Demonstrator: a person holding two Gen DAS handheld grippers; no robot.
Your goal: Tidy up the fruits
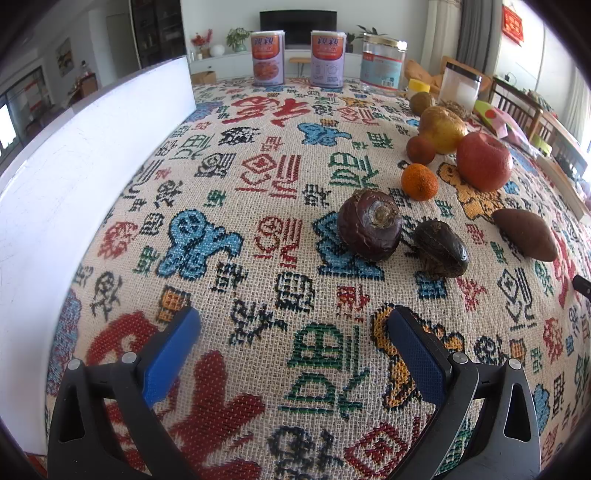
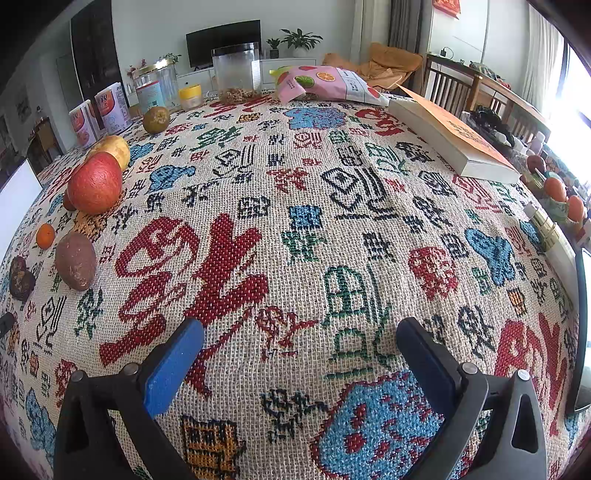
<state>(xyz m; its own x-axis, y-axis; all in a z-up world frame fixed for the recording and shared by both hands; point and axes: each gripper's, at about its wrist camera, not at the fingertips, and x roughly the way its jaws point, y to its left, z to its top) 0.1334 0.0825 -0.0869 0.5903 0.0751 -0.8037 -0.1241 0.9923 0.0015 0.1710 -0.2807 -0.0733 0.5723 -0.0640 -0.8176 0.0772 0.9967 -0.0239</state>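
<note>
Tabletop (image 1: 258,229) under a woven cloth with red, blue and green patterns fills both views. At its left edge in the left wrist view stands a white board (image 1: 92,177), upright along the side. At the far edge are two printed cans (image 1: 268,58), then a clear jar with a gold lid (image 1: 382,61) and a white container (image 1: 461,86); behind them is a living room with a dark television (image 1: 297,26).

The fruits lie in a loose row on the right part of the cloth: a dark round fruit (image 1: 369,225) touching a dark wrinkled one (image 1: 441,249), a small orange (image 1: 419,181), a red apple (image 1: 484,162), a yellow pear (image 1: 441,129) and a brown oval fruit (image 1: 526,234).

The left gripper (image 1: 291,350) is spread wide, holding nothing, over bare cloth in front of the dark fruits.

In the right wrist view the same fruits sit at the far left, a snack bag (image 2: 325,85) and a book (image 2: 450,140) lie toward the far right edge, and wide bare cloth is between. The right gripper (image 2: 299,354) is also spread and holds nothing.
</note>
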